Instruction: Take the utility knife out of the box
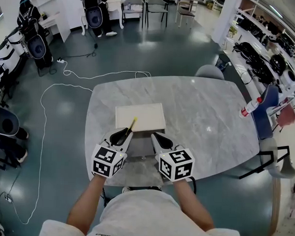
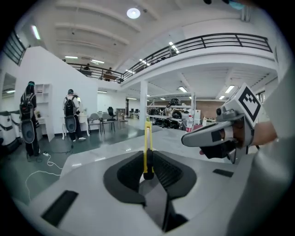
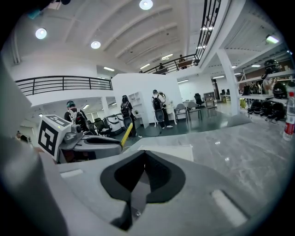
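Note:
The yellow utility knife is clamped in my left gripper, its slim body sticking out past the fingertips toward the box. In the left gripper view the knife stands upright between the dark pads, lifted off the table. The flat white box lies on the marble table just beyond both grippers. My right gripper hovers beside the left one near the box's front edge, jaws together with nothing in them. From the right gripper view I see the left gripper with the knife and the box.
A bottle with a red cap stands at the table's right edge, also in the right gripper view as the bottle. Chairs stand around the table, and a white cable lies on the floor at the left.

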`<act>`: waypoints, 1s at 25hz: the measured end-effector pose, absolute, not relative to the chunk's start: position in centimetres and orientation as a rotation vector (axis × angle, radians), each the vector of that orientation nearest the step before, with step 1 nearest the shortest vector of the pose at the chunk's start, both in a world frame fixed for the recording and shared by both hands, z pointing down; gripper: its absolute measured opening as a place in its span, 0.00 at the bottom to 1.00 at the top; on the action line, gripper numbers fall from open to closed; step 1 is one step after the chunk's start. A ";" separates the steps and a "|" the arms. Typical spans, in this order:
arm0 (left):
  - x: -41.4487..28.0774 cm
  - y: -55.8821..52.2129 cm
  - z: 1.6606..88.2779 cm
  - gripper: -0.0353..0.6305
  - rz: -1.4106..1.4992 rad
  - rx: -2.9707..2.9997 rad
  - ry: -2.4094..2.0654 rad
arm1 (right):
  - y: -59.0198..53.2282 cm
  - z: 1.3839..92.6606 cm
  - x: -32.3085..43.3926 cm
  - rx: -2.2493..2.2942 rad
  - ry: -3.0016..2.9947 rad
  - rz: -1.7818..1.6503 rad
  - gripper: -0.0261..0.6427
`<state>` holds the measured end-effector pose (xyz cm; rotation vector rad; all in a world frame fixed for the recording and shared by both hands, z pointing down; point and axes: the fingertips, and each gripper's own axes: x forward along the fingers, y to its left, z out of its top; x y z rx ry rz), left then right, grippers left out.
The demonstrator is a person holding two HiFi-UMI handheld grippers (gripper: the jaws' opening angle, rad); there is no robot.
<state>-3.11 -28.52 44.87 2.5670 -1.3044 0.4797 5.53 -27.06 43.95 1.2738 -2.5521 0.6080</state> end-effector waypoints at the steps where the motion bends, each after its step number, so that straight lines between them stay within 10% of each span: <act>1: -3.2 -28.5 44.8 0.15 0.447 2.551 -1.321 | -27.1 43.8 5.5 1.271 -2.556 0.597 0.05; 25: -4.3 -28.4 45.5 0.15 0.332 2.453 -1.383 | -27.5 44.0 4.5 1.244 -2.563 0.581 0.05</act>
